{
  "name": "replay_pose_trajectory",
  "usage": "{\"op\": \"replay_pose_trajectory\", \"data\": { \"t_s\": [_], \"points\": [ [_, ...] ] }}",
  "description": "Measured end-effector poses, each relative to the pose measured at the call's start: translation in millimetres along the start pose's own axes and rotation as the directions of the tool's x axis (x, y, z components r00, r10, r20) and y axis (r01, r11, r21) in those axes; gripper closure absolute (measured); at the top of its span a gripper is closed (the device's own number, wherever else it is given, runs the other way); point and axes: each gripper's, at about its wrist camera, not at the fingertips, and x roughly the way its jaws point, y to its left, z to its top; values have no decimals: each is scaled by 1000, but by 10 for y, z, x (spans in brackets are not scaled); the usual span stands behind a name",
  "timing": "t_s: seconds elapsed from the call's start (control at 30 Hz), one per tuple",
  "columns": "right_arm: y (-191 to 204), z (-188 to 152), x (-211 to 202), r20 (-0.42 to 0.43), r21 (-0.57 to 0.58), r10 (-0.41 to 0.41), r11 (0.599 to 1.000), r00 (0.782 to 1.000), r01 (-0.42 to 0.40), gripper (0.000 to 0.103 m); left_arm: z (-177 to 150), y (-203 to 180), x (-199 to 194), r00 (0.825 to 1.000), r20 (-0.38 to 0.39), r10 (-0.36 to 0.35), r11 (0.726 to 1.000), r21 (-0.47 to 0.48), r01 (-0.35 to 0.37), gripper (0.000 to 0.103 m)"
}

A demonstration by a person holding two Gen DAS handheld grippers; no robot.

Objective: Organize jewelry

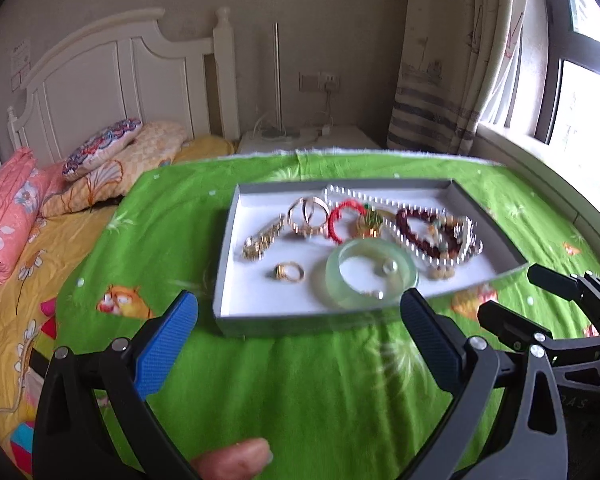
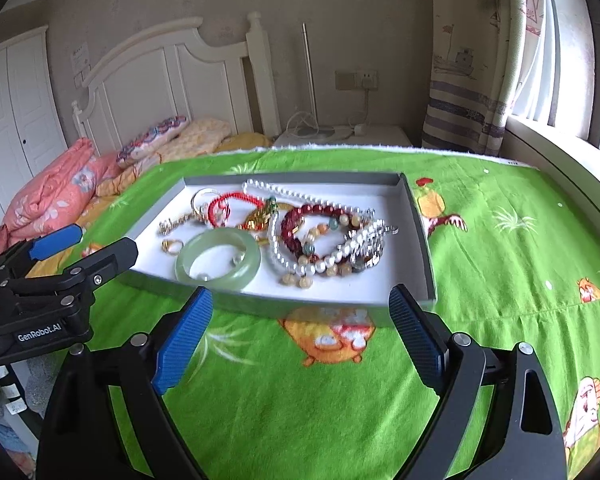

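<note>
A grey tray (image 1: 225, 256) (image 2: 424, 240) with a white floor lies on the green cloth and holds the jewelry. In it lie a pale green jade bangle (image 1: 332, 284) (image 2: 220, 276), a gold ring (image 1: 290, 272) (image 2: 172, 246), a red cord bracelet (image 1: 338, 220) (image 2: 224, 204), a dark red bead bracelet (image 1: 410, 224) (image 2: 296, 220), a pearl necklace (image 1: 380, 200) (image 2: 316, 266) and gold bangles (image 1: 308, 210). My left gripper (image 1: 300, 312) is open in front of the tray's near edge, nothing between its fingers. My right gripper (image 2: 300, 304) is open too, at the near edge further right.
The green cartoon-print cloth (image 1: 300, 392) (image 2: 500, 280) covers the work surface. A bed with a pink quilt (image 1: 4, 216) and pillows (image 1: 100, 152) lies to the left. A white nightstand (image 2: 340, 136), curtain (image 2: 468, 80) and window sill (image 1: 548, 160) stand behind. A fingertip (image 1: 236, 460) shows at the bottom.
</note>
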Motion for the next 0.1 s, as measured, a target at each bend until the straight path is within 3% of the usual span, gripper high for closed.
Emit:
{"op": "replay_pose_trajectory", "data": {
  "t_s": [0.1],
  "points": [
    [38, -132, 57, -91, -21, -16, 1000, 996, 14, 17, -202, -18, 86, 995, -104, 1, 1000, 15, 1, 2]
  ]
}}
